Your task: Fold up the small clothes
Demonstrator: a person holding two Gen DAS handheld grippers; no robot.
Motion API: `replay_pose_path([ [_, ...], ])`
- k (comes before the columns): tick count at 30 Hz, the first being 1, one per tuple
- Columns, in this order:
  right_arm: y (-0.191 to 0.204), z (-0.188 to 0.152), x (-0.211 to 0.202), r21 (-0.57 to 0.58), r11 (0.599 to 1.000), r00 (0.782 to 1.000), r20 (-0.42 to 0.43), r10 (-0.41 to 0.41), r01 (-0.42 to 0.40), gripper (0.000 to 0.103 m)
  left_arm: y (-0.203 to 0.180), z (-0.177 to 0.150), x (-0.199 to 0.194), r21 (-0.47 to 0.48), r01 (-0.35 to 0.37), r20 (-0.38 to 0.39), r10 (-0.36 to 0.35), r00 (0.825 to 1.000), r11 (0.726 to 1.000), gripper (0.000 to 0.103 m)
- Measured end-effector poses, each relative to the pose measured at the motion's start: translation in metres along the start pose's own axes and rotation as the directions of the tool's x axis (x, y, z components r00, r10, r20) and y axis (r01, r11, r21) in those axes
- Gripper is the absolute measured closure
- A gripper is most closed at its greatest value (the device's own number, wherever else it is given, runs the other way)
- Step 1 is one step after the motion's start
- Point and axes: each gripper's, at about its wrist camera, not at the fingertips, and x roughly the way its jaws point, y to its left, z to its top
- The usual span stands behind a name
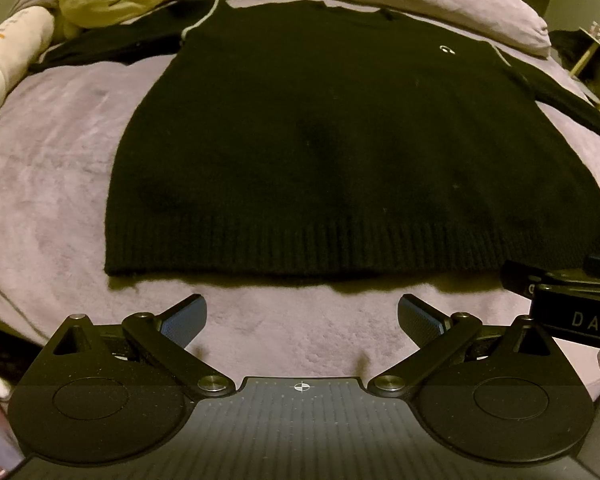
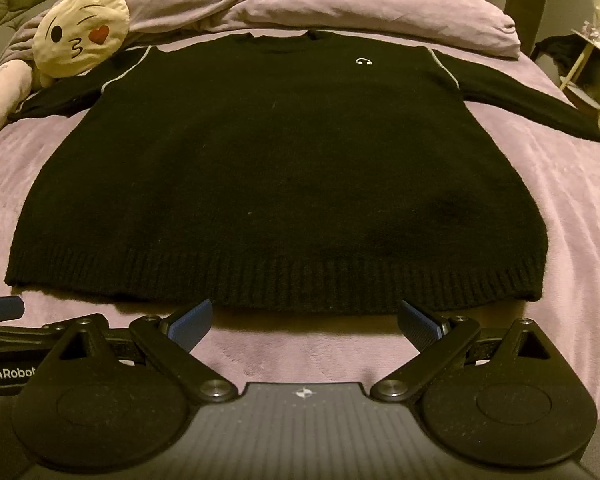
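Black sweater (image 2: 276, 168) is laid flat on the purple blanket (image 2: 572, 208), sleeves spread, hem nearest. Left gripper (image 1: 302, 318) and right gripper (image 2: 305, 320) are held wide open, empty, just short of the hem (nothing pinched yet). A sleeve is probably best folded inward first, gripped at the cuff.
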Motion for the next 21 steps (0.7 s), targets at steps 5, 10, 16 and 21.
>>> replay_pose_path([
  [5, 0.0001, 0.0000, -0.0006, -0.001, 1.000, 1.000, 0.006, -0.004, 0.004, 0.004, 0.0010, 0.0010, -0.0005, -0.009, 0.004, 0.001, -0.004, 1.000, 1.000, 0.000],
  [10, -0.0003, -0.0011, -0.0014, -0.002, 1.000, 1.000, 0.007, -0.003, 0.003, 0.004, 0.0015, 0.0008, -0.0003, -0.010, 0.003, 0.000, -0.003, 1.000, 1.000, 0.000],
  [16, -0.0005, -0.0012, -0.0018, -0.001, 1.000, 1.000, 0.009, -0.002, 0.002, 0.004, 0.0011, 0.0019, -0.0010, -0.009, 0.005, 0.001, -0.005, 1.000, 1.000, 0.000],
  [21, -0.0009, -0.0008, -0.0016, 0.001, 1.000, 1.000, 0.010, 0.000, 0.000, 0.004, 0.0005, 0.0015, -0.0001, -0.012, 0.008, -0.003, -0.008, 1.000, 1.000, 0.000],
])
